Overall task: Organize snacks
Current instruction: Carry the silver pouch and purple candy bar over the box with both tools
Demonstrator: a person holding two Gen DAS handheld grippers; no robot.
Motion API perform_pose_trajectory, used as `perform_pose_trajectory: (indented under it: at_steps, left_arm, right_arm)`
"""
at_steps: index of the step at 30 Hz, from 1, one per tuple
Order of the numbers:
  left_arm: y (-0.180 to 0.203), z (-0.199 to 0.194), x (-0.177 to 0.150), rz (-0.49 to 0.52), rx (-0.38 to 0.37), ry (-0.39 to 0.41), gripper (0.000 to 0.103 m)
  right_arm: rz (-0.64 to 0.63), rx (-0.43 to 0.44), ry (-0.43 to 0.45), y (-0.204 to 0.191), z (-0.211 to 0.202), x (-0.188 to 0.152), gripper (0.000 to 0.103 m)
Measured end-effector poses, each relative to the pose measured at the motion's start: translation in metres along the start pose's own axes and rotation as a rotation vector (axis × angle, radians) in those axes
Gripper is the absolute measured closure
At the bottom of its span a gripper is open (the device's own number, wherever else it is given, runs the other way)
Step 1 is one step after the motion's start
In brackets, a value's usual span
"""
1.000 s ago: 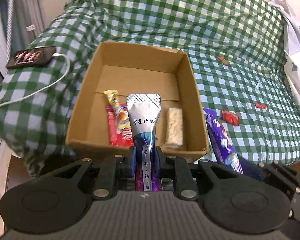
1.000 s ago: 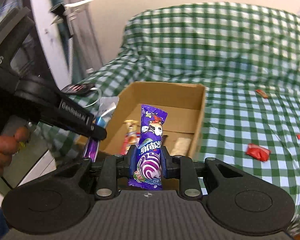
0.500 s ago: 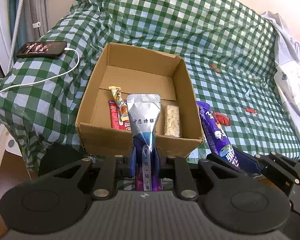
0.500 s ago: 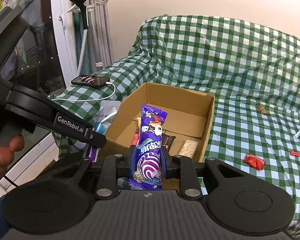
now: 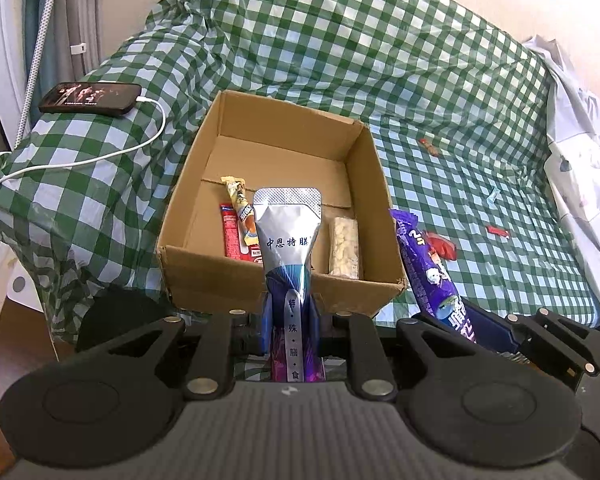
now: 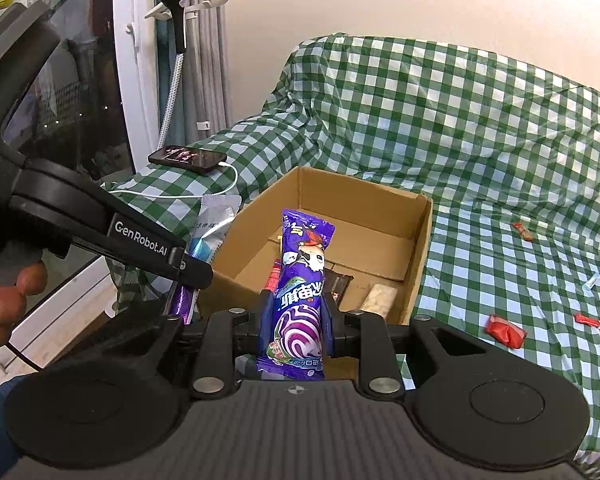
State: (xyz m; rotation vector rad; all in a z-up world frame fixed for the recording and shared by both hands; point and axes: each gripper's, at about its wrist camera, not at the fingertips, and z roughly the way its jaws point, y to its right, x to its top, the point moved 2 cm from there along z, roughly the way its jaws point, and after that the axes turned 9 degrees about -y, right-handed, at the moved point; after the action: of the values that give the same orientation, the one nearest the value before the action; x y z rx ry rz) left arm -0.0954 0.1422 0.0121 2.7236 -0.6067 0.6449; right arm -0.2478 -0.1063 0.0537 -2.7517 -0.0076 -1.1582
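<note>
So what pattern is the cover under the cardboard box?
Green and white checks on the cover, clearest in the left wrist view.

A silver pouch (image 5: pixel 287 236) with a purple lower part stands upright, pinched at its base, in front of an open cardboard box (image 5: pixel 188 184) on the green checked cover. A purple snack packet (image 6: pixel 300 280) with a swirl print is likewise held upright near the box's front edge. Inside the box lie a red packet (image 5: pixel 233 236), a yellow stick (image 5: pixel 242 208) and a pale bar (image 5: pixel 343 248); 4 small red-wrapped pieces lie scattered on the cover, the largest (image 6: pixel 506 330) nearest the box.
</note>
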Motion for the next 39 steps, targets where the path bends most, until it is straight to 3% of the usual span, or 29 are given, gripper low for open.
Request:
perform_pose_trajectory:
  at_steps: [39]
  left_arm:
    - [-0.009, 0.033, 0.025, -0.047, 0.004, -0.053, 0.082]
  right_arm:
    - [0.02, 0.007, -0.105, 0.016, 0.042, 0.007, 0.077]
